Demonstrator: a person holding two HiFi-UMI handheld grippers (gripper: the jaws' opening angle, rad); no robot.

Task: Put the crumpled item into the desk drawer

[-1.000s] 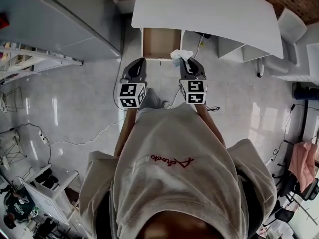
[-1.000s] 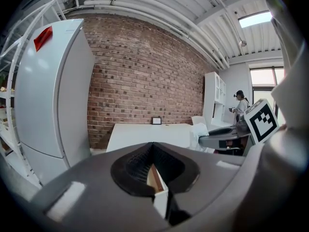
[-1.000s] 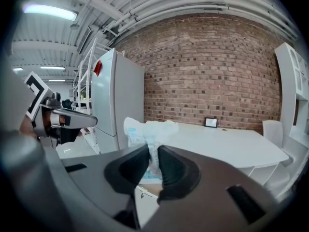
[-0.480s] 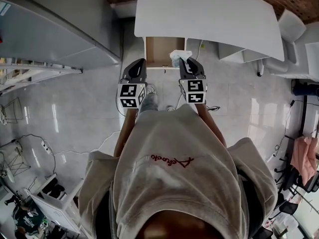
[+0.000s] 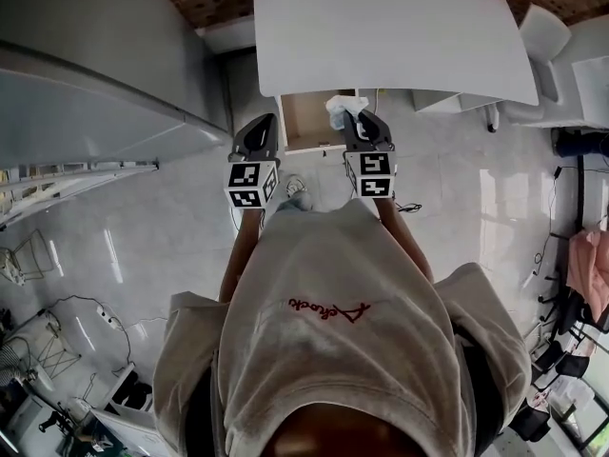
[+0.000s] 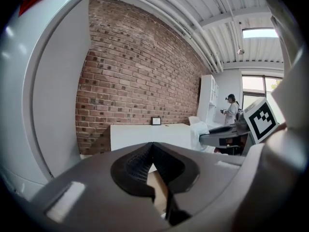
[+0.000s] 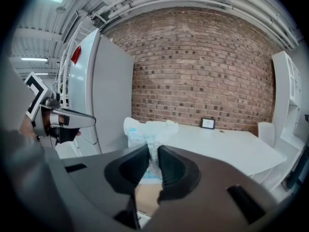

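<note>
In the head view, a white desk [image 5: 390, 27] has an open drawer [image 5: 303, 122] with a brown inside under its front edge. My right gripper [image 5: 354, 118] is shut on the crumpled item [image 5: 343, 106], a white wad with pale blue print, held at the drawer's right front corner. The right gripper view shows the crumpled item [image 7: 147, 128] pinched between the dark pads of the right gripper [image 7: 153, 151], with the desk [image 7: 227, 146] behind it. My left gripper [image 5: 258, 129] hangs at the drawer's left front corner. In its own view the left gripper [image 6: 152, 148] has its tips together with nothing between them.
A tall grey cabinet [image 5: 95, 74] stands to the left of the desk. White chairs [image 5: 544, 32] and a low white unit [image 5: 447, 101] are at the right. Cables [image 5: 409, 206] lie on the tiled floor. A small picture frame [image 7: 208, 123] stands on the desk. A person [image 6: 231, 109] stands far off.
Both grippers have advanced toward the desk, and the open drawer now lies right in front of their tips. The crumpled item stays pinched in the right gripper.
</note>
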